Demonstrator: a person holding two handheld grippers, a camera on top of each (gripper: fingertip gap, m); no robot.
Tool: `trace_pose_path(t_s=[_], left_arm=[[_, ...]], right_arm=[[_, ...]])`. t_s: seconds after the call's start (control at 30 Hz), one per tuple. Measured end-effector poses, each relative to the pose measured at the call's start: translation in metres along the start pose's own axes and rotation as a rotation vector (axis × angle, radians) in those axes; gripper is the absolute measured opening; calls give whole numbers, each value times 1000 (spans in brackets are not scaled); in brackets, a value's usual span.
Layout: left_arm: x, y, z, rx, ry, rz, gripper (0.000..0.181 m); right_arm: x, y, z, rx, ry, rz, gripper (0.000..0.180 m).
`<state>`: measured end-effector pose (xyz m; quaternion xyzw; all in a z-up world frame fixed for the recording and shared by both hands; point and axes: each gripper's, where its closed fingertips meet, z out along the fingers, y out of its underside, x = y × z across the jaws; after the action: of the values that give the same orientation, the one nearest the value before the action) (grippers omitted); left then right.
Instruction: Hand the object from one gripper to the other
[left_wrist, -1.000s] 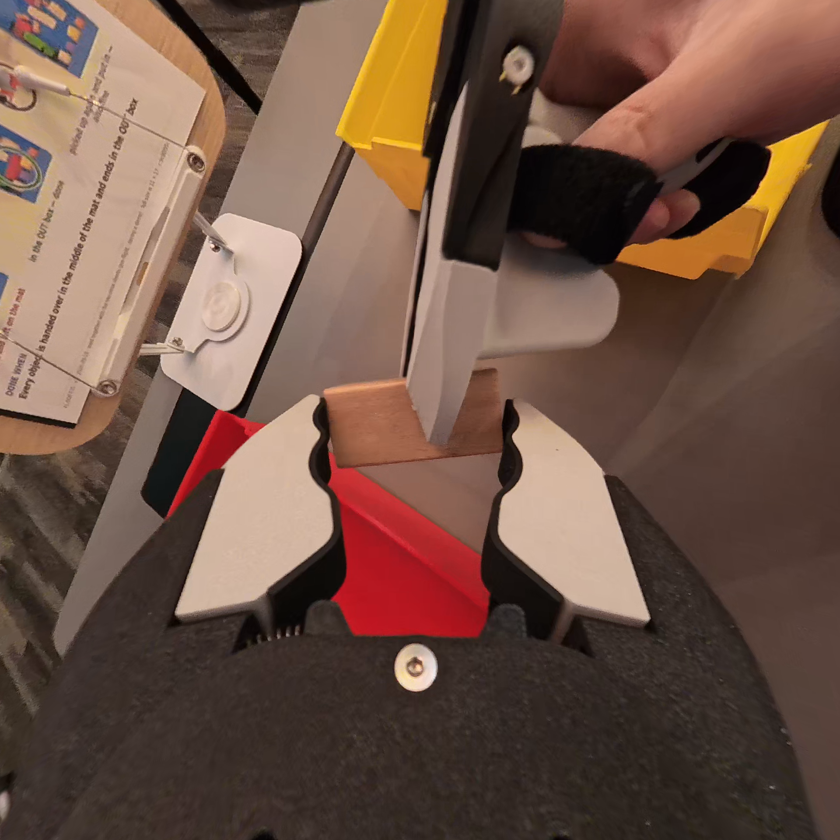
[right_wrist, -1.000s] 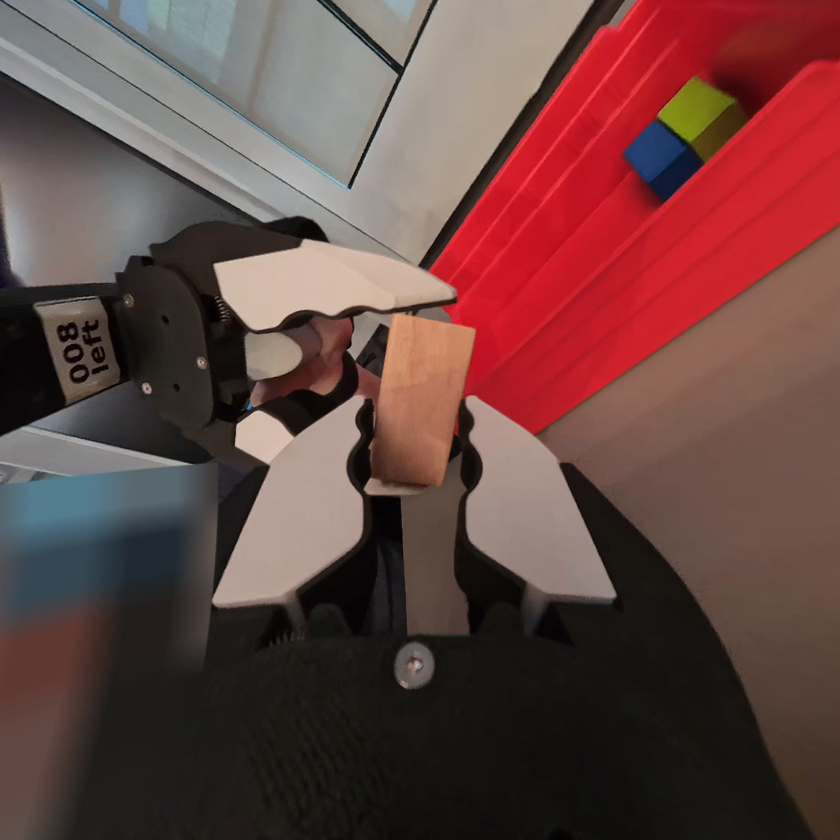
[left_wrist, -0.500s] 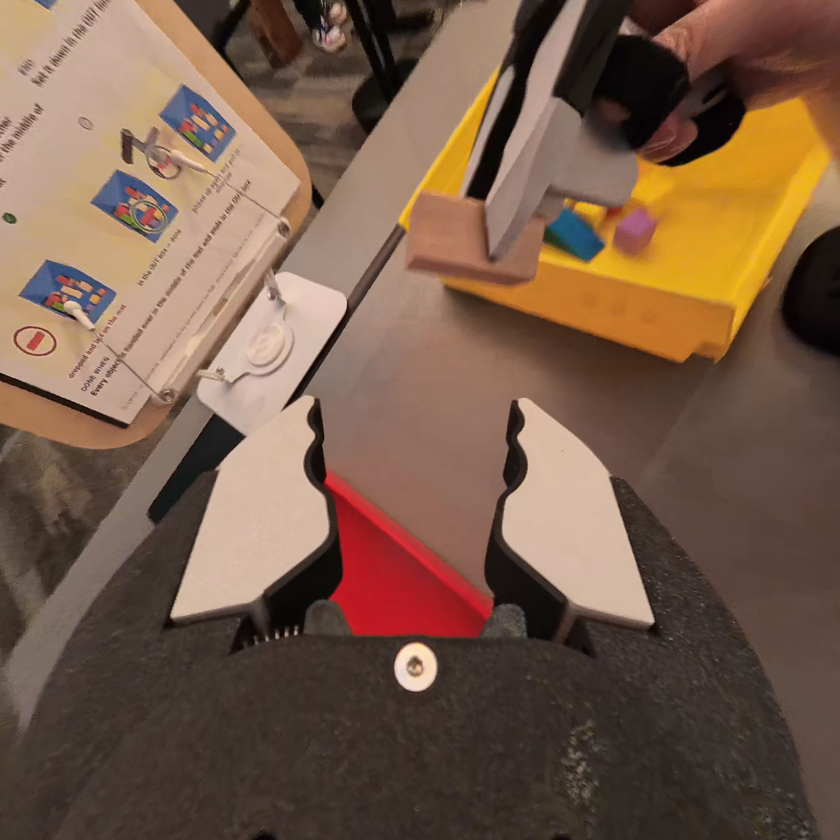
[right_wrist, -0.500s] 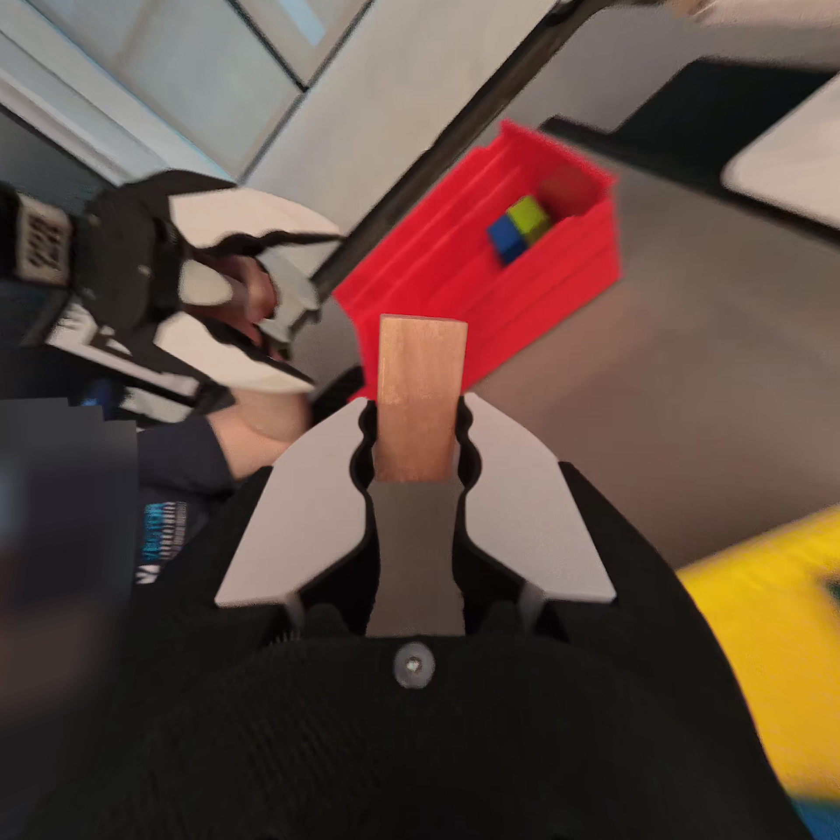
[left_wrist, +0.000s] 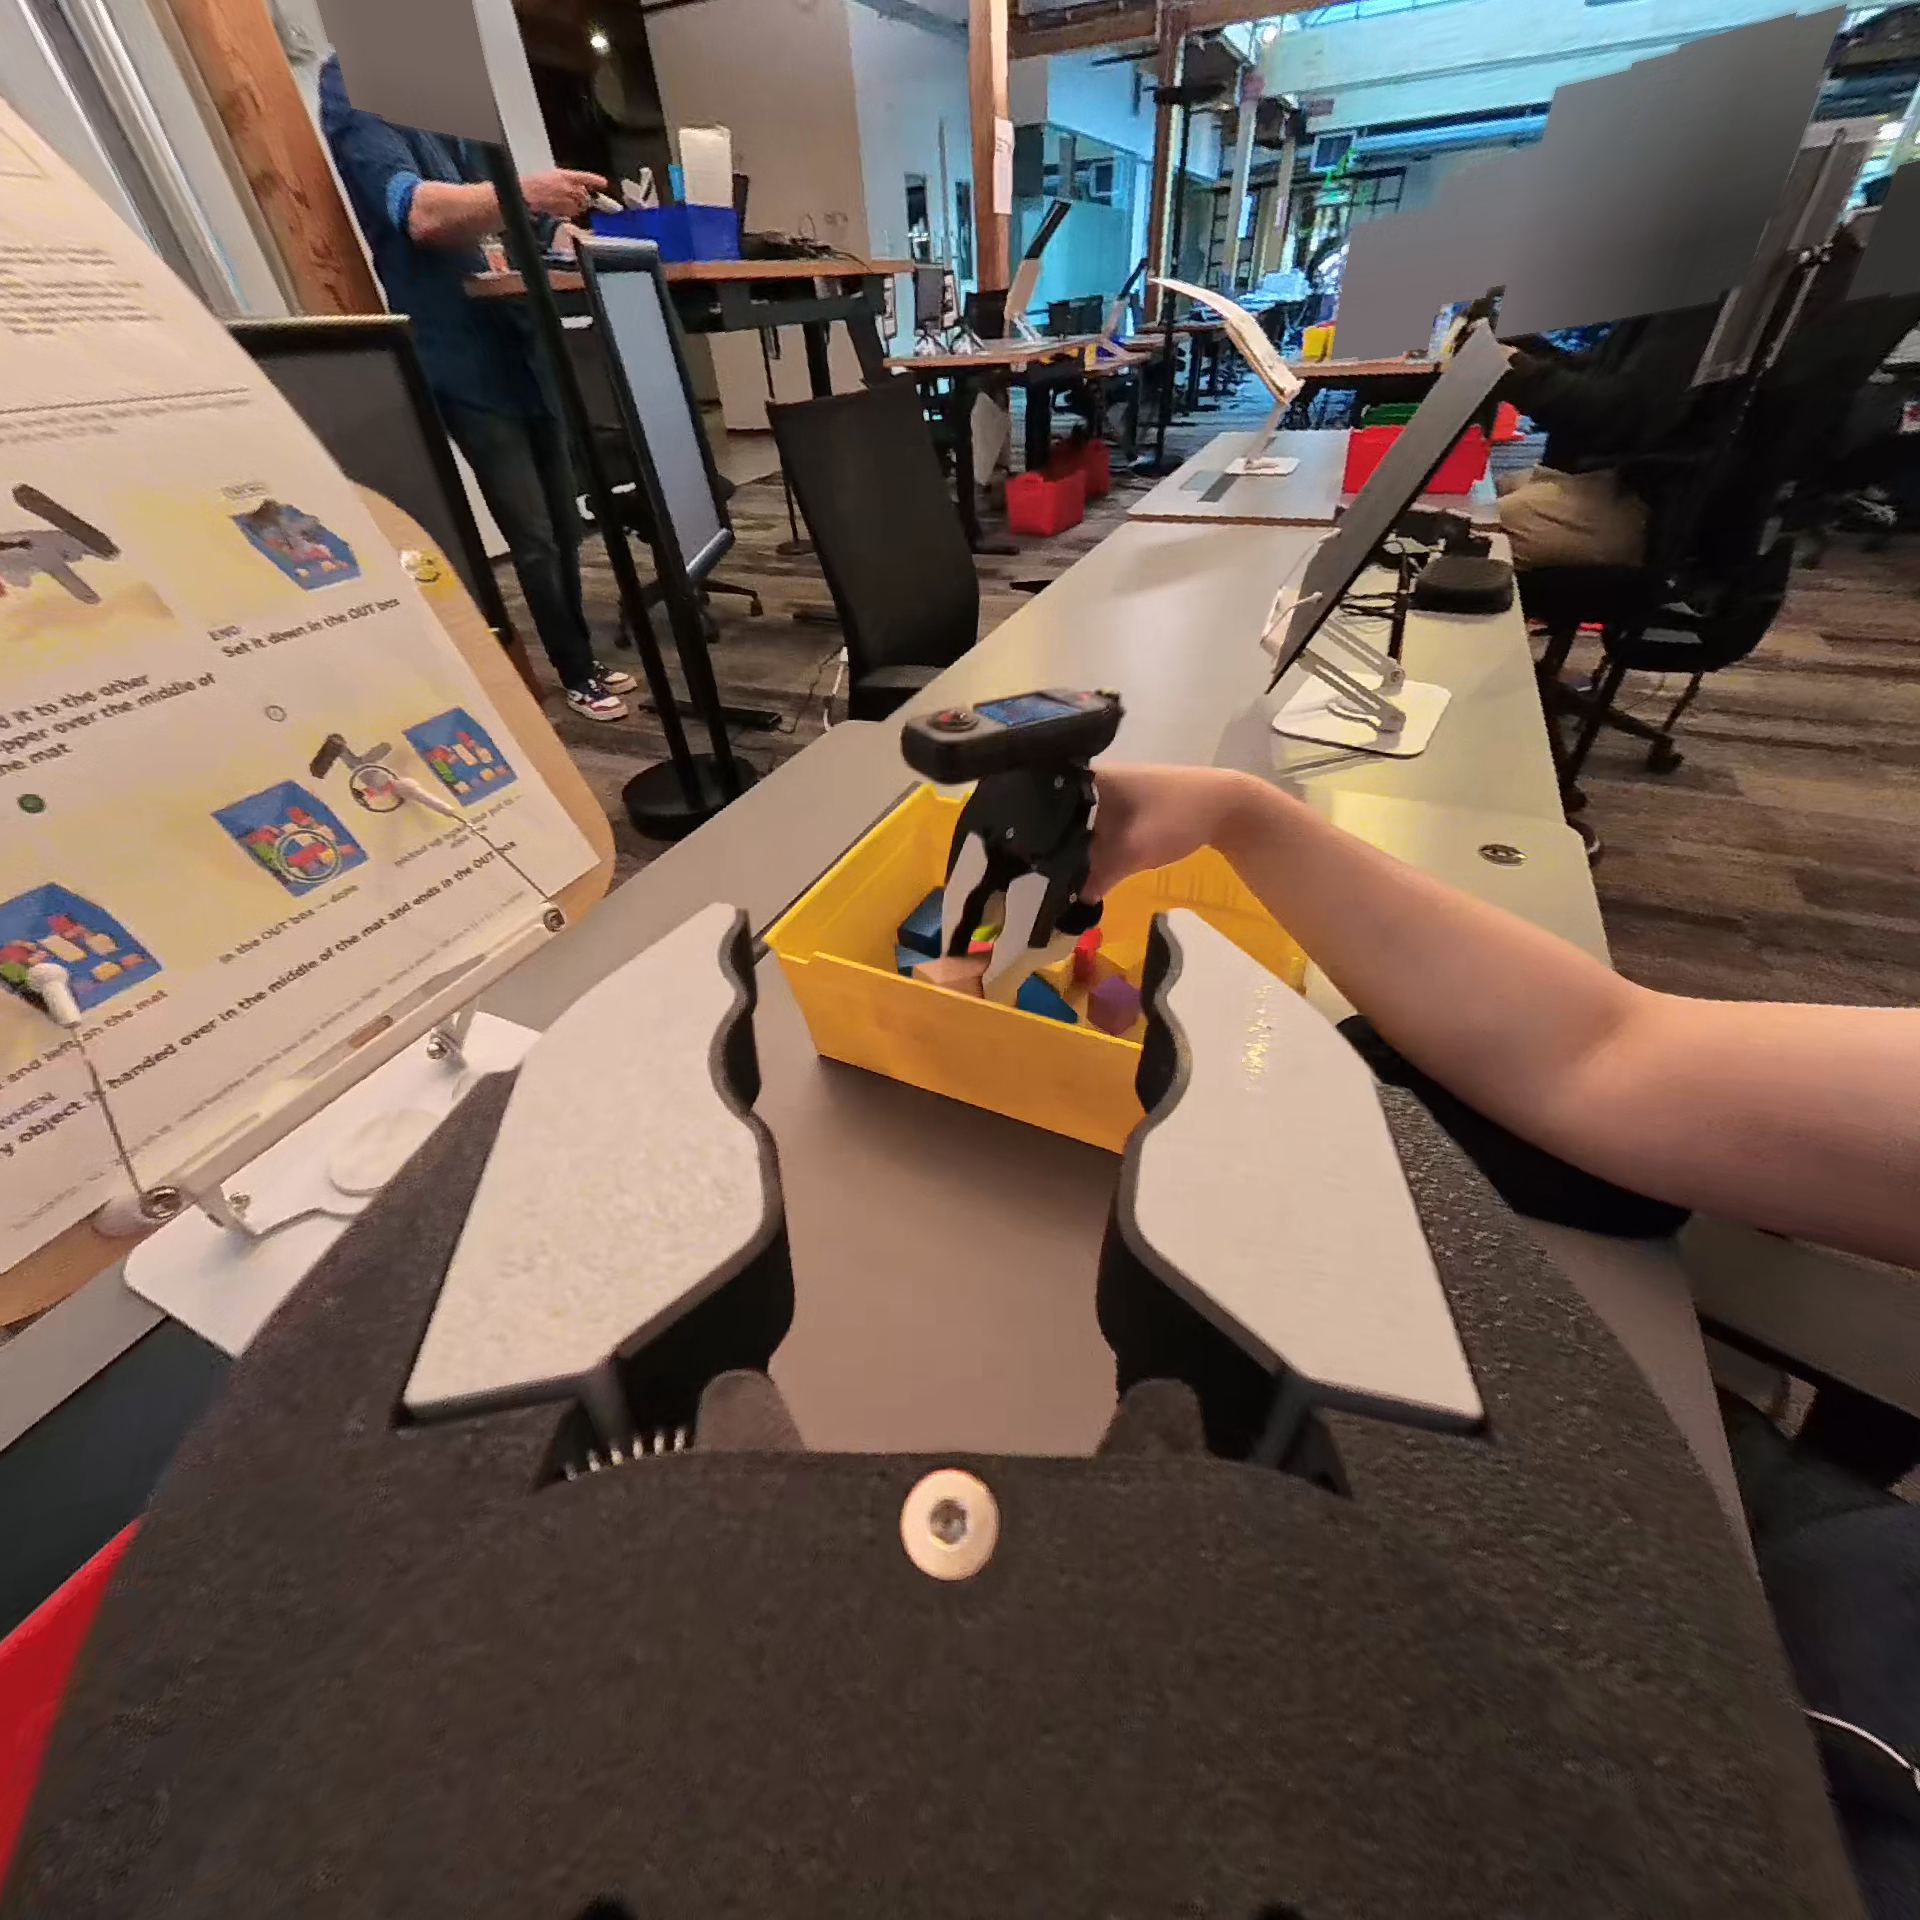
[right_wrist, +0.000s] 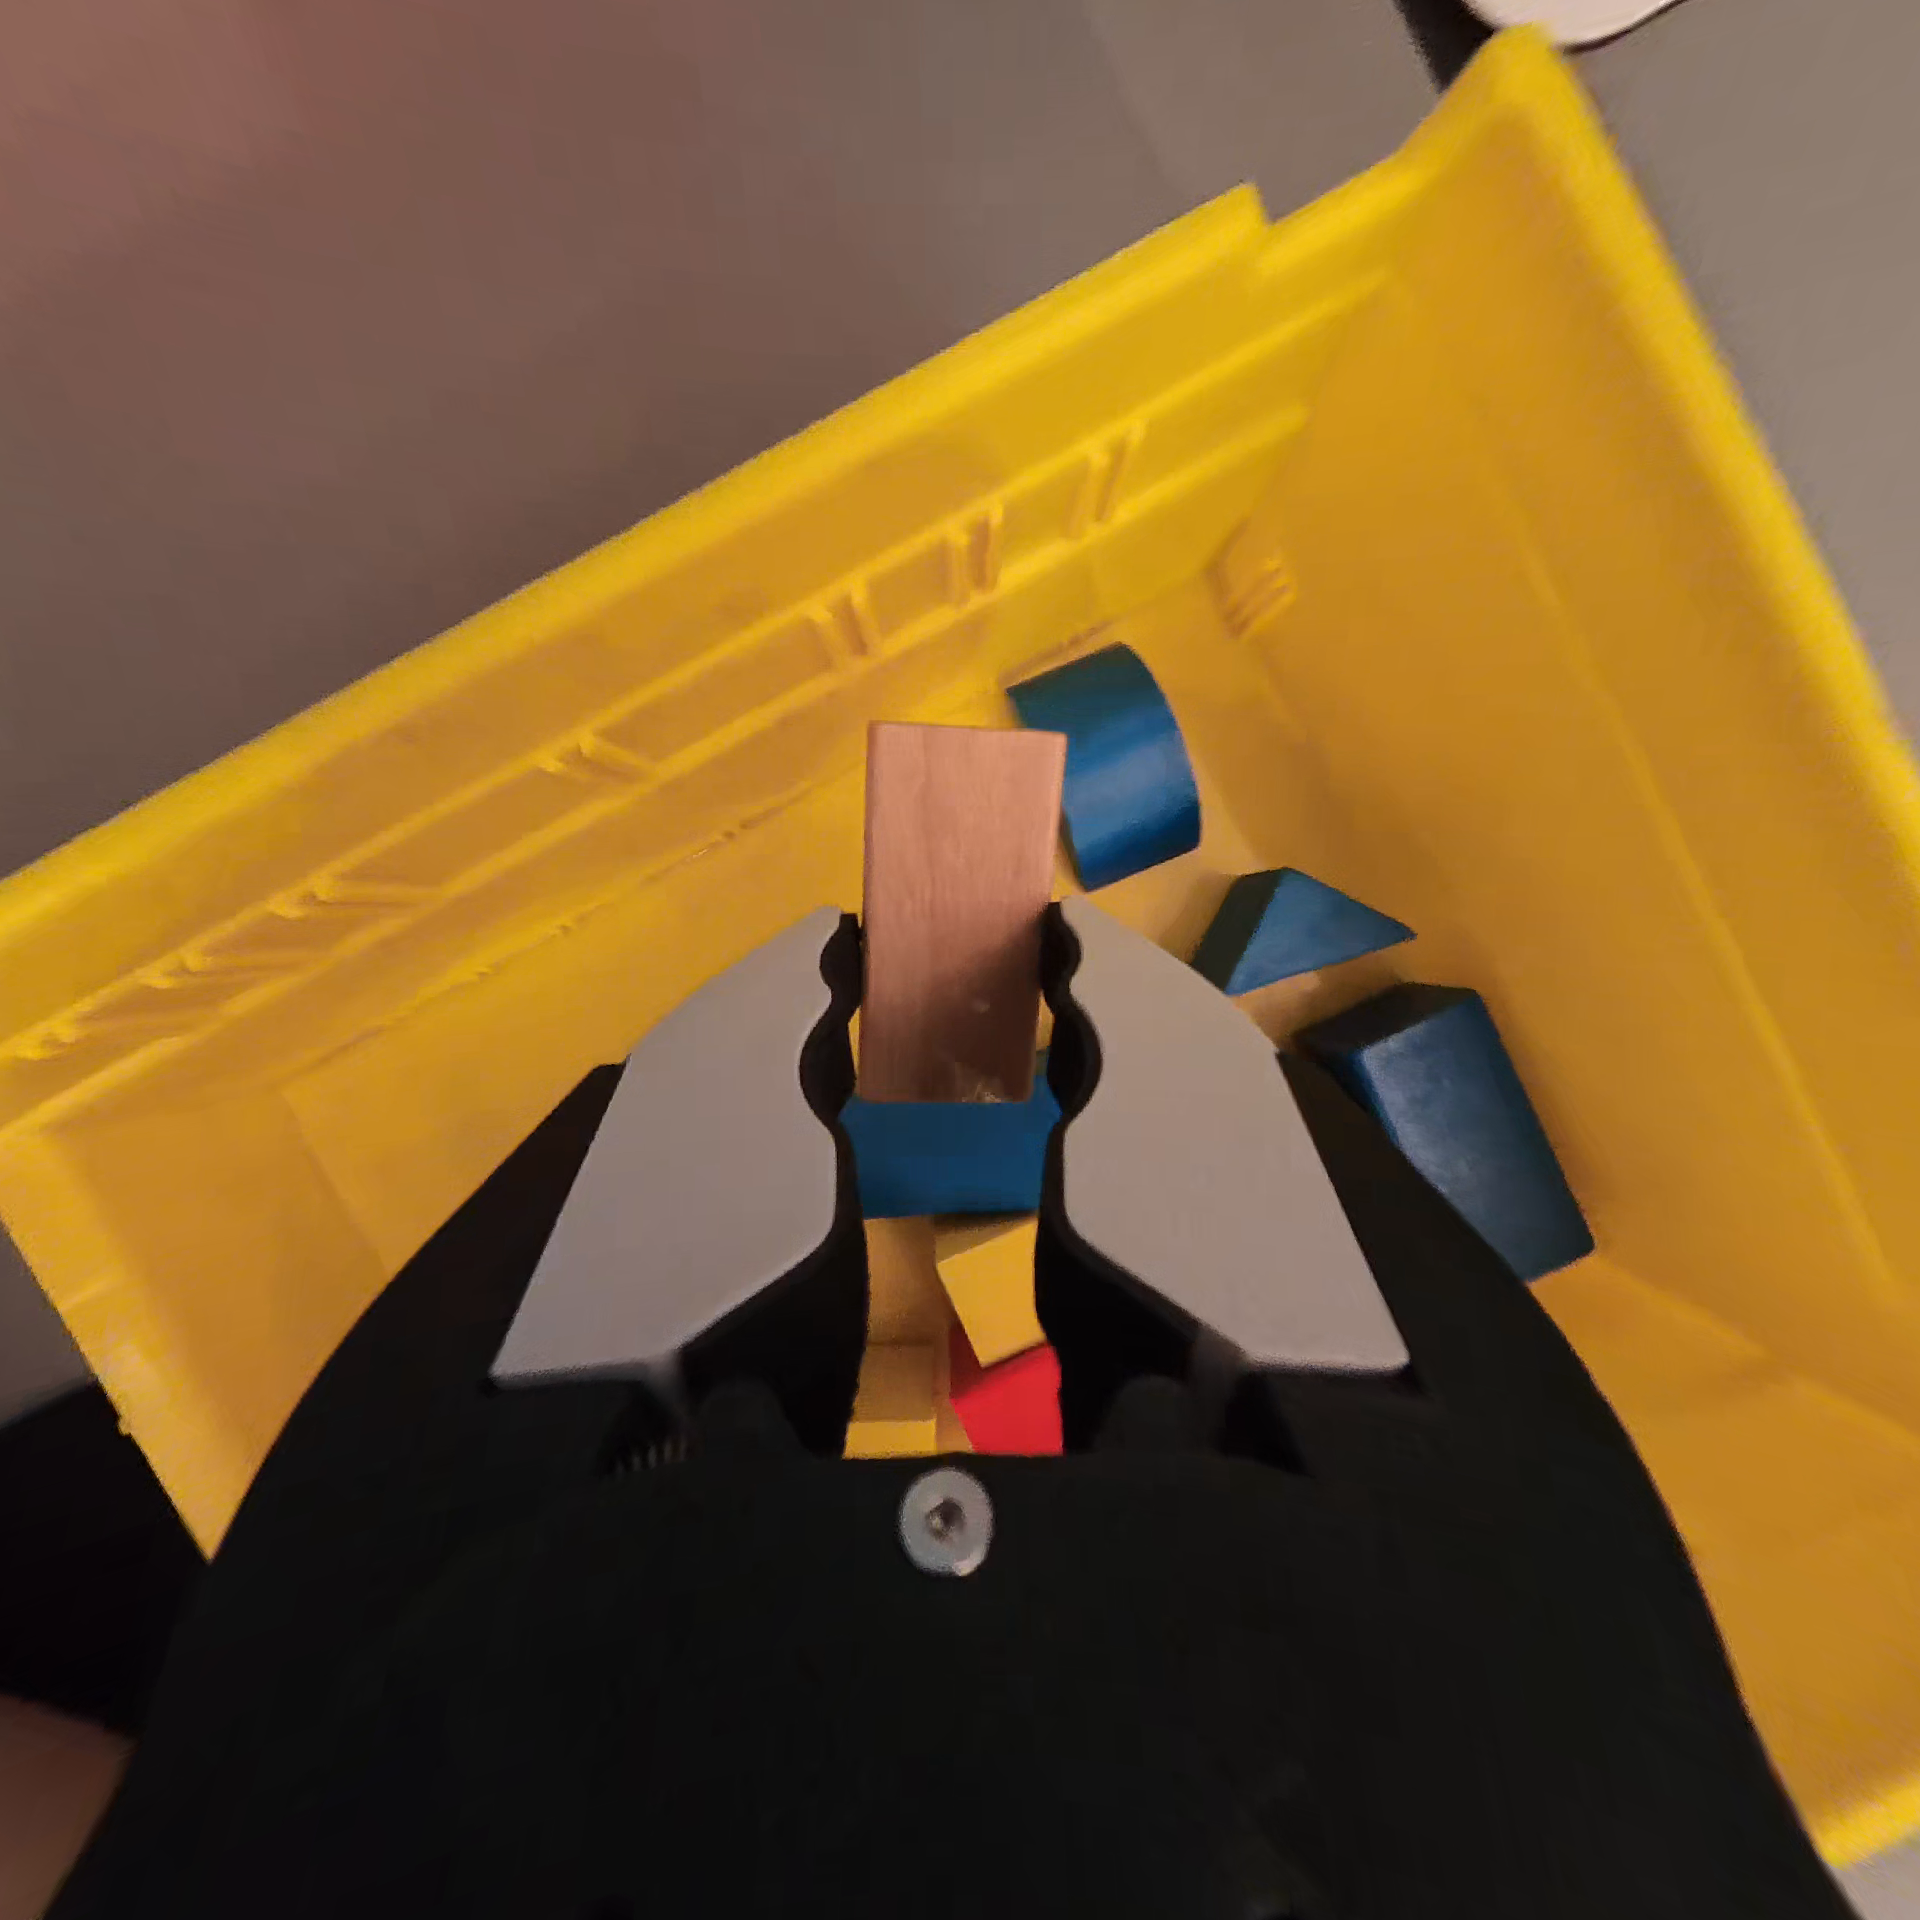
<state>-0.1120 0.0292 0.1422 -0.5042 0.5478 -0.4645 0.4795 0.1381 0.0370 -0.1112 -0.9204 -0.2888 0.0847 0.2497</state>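
My right gripper (right_wrist: 951, 935) is shut on a plain wooden block (right_wrist: 961, 894) and holds it inside the yellow bin (right_wrist: 623, 665), above several coloured blocks. In the left wrist view the right gripper (left_wrist: 1003, 961) points down into the yellow bin (left_wrist: 935, 1029), with the wooden block (left_wrist: 951, 975) at its tips. My left gripper (left_wrist: 945, 935) is open and empty, held back from the bin above the dark mat (left_wrist: 935, 1195).
Blue blocks (right_wrist: 1127, 769), a yellow and a red block (right_wrist: 1013, 1403) lie in the bin. An instruction sheet on a stand (left_wrist: 208, 831) is at the left. A red bin's corner (left_wrist: 42, 1683) shows at lower left. A forearm (left_wrist: 1507, 997) reaches in from the right.
My left gripper let go of the wooden block and drew back. My right gripper carried the block away from the red bin and down into the yellow bin.
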Motion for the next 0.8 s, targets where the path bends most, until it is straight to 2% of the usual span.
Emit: trace_pose_path(t_s=[0.23,0.4,0.8], left_arm=[[-5,12,-3,-72,1,26,69],[-6,10,-5,-61,15,6,68],[-16,12,-13,-74,-2,-7,69]], right_arm=[[1,10,22,-103,36,-150,35],[7,18,32,-167,71,-259,35],[8,17,33,-173,65,-289,35]])
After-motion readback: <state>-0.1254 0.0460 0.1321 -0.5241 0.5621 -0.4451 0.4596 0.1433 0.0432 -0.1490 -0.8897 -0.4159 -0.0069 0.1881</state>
